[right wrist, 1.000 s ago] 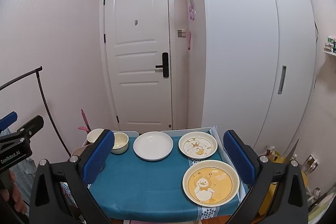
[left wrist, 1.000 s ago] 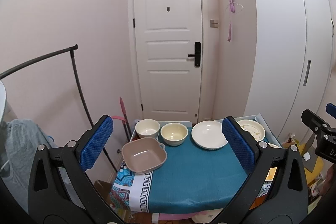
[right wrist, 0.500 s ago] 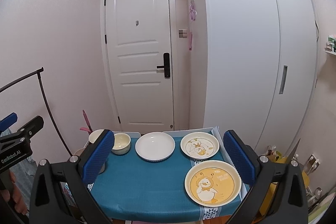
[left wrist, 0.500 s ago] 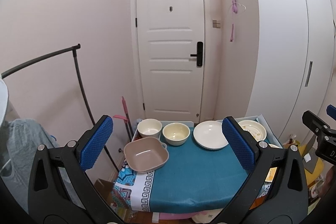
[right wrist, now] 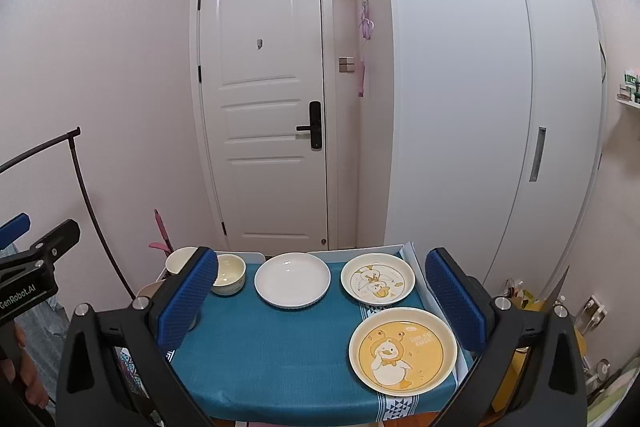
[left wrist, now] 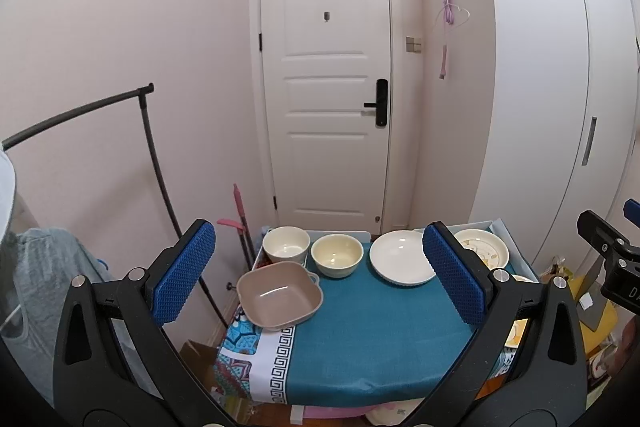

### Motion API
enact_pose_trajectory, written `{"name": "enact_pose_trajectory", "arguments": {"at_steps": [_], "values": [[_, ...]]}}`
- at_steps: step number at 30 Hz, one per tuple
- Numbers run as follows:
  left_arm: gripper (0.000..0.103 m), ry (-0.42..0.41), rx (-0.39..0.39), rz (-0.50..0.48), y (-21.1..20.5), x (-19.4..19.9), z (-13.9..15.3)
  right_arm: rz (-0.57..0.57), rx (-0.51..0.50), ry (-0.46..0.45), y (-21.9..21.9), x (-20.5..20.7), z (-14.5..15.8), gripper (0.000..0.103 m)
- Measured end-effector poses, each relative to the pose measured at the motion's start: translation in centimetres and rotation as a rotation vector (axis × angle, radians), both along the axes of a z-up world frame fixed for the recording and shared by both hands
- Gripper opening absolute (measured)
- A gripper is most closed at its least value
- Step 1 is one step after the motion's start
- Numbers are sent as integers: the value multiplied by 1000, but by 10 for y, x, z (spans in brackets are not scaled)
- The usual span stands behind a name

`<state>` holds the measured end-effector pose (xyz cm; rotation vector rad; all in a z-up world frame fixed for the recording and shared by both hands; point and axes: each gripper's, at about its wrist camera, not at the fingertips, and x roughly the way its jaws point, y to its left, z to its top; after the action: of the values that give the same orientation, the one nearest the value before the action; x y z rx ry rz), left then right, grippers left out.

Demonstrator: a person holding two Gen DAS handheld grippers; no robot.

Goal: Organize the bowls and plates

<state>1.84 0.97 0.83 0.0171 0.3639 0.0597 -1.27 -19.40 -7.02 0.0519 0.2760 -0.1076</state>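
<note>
Sitting untouched on the teal-clothed table (right wrist: pixel 260 355), the dishes are already roughly sorted: a white round bowl (left wrist: pixel 286 245), a cream round bowl (left wrist: pixel 337 255) and a pinkish-tan square bowl with small handles (left wrist: pixel 279 295) crowd the left end, while a plain white plate (right wrist: pixel 292 279), a small duck-print plate (right wrist: pixel 377 279) and a larger yellow duck plate (right wrist: pixel 403 350) lie to the right. Such grouping likely suits stacking like with like. The left tool (left wrist: pixel 316 279) and right tool (right wrist: pixel 320 303) both hover short of the table, jaws spread wide and empty. A black clothes rail (left wrist: pixel 148 131) stands left, a white wardrobe (right wrist: pixel 480 107) right; neither blocks the reach.
</note>
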Motion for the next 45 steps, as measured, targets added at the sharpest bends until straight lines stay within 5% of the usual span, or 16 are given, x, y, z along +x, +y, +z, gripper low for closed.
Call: {"name": "enact_pose_trajectory", "arguments": {"at_steps": [15, 25, 37, 45], "values": [[103, 11, -6, -10, 0, 7, -3, -4, -4, 6, 1, 4, -1, 103], [103, 69, -5, -123, -15, 62, -12, -21, 12, 16, -19, 30, -6, 103], [103, 343, 12, -428, -125, 145, -98, -151, 159, 218, -131, 57, -88, 103], [103, 636, 22, -463, -208, 184, -199, -94, 289, 413, -214, 87, -174, 103]]}}
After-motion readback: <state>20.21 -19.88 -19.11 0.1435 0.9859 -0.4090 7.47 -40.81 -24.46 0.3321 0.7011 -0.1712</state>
